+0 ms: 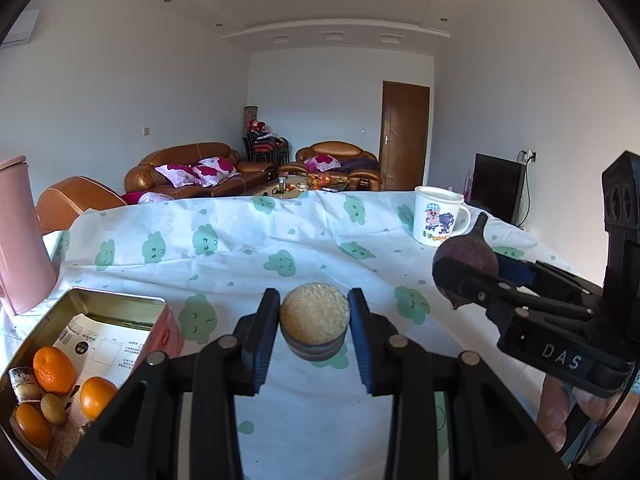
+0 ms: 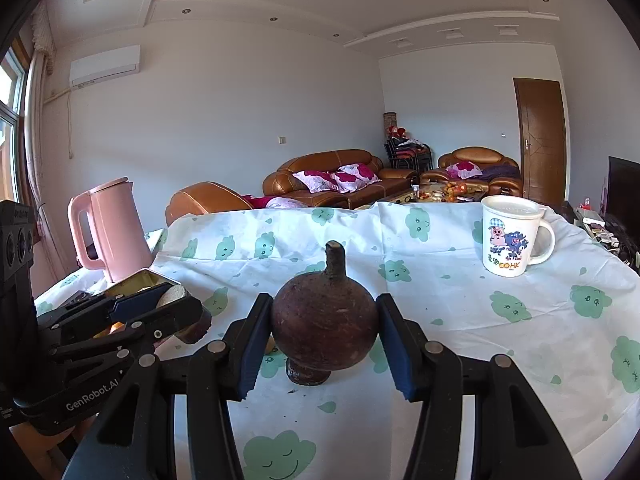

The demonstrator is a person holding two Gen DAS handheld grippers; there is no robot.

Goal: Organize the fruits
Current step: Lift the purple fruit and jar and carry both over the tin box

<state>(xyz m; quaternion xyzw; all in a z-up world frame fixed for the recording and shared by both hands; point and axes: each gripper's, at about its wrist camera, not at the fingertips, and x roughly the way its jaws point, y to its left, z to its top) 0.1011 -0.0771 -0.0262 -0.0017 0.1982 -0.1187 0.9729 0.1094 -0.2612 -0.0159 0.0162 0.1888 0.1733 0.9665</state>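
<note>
Two pieces are held above the bench [image 2: 460, 320]: the left gripper [image 1: 314, 320] clamps a cut chunk [image 1: 314, 314], pale face up; the right gripper [image 2: 324, 326] clamps a dark bulb [image 2: 324, 320], long axis upright, stem pointing up; next, probably carry each to the tin [image 1: 116, 300] holding oranges [image 1: 54, 369].

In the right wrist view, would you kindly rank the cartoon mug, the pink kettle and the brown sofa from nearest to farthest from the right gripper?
From the right gripper:
1. Cartoon mug, right side of the table.
2. Pink kettle, on the far left; only slightly farther than the mug, a close call.
3. Brown sofa, across the room behind the table.
</note>
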